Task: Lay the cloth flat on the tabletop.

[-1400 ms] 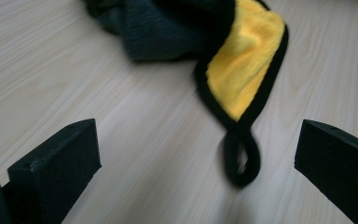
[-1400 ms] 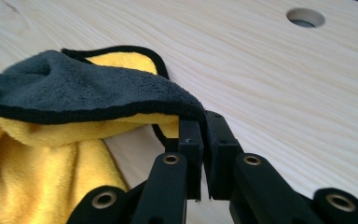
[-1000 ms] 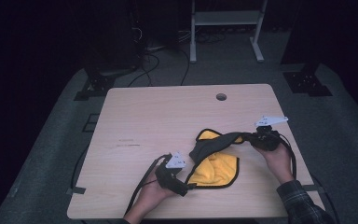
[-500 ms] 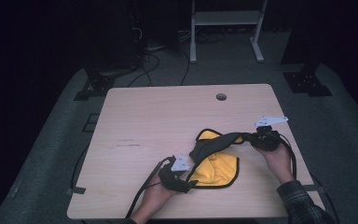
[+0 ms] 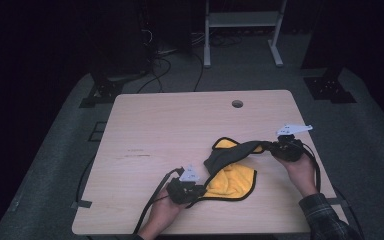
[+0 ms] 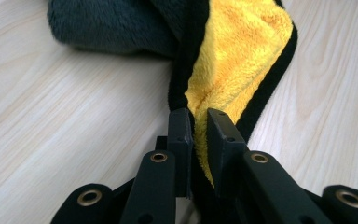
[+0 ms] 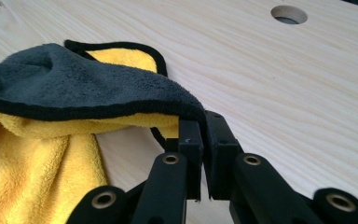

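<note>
Dark floor and cables surround the pale wooden table (image 5: 145, 130), which fills the middle of the high view. At lower centre-left of that frame, your left gripper (image 5: 196, 192) has just been closing its jaws, and the left gripper view shows them pinching the black-trimmed corner of the cloth (image 6: 242, 56). That yellow and grey cloth (image 5: 230, 172) lies crumpled on the table right of centre, its grey side lifted in a ridge toward the right. There your right gripper (image 5: 272, 149) is clamped tight on the opposite corner, the pads (image 7: 191, 140) squeezing the cloth (image 7: 88, 88).
</note>
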